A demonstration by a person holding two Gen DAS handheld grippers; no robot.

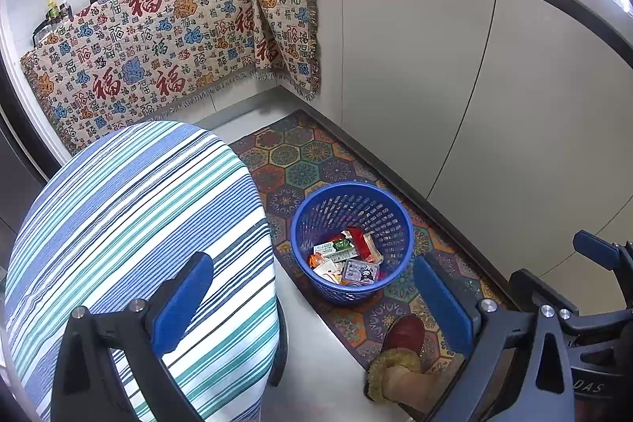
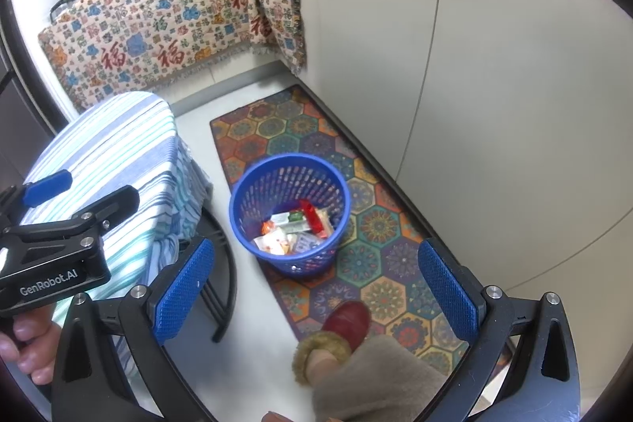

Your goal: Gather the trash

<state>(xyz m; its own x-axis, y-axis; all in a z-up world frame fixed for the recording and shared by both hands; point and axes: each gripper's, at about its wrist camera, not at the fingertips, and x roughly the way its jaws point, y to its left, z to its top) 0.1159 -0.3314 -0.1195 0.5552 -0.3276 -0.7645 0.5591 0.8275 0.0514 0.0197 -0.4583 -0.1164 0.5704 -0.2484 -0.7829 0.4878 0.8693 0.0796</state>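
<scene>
While both hover above the floor:
Left hand-held gripper (image 1: 312, 293): jaws wide apart, empty.
Right hand-held gripper (image 2: 316, 285): jaws wide apart, empty.
Basket (image 2: 253, 192): wrappers (image 2: 294, 230) inside.

Wrappers (image 1: 348, 260) in basket (image 1: 312, 208) on mat (image 1: 300, 153)

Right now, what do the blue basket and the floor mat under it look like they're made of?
The blue basket looks like moulded plastic: glossy rim, regular perforated walls. The floor mat seems a thin printed fabric or vinyl, lying flat with a matte hexagon pattern; which one is unclear.
</scene>
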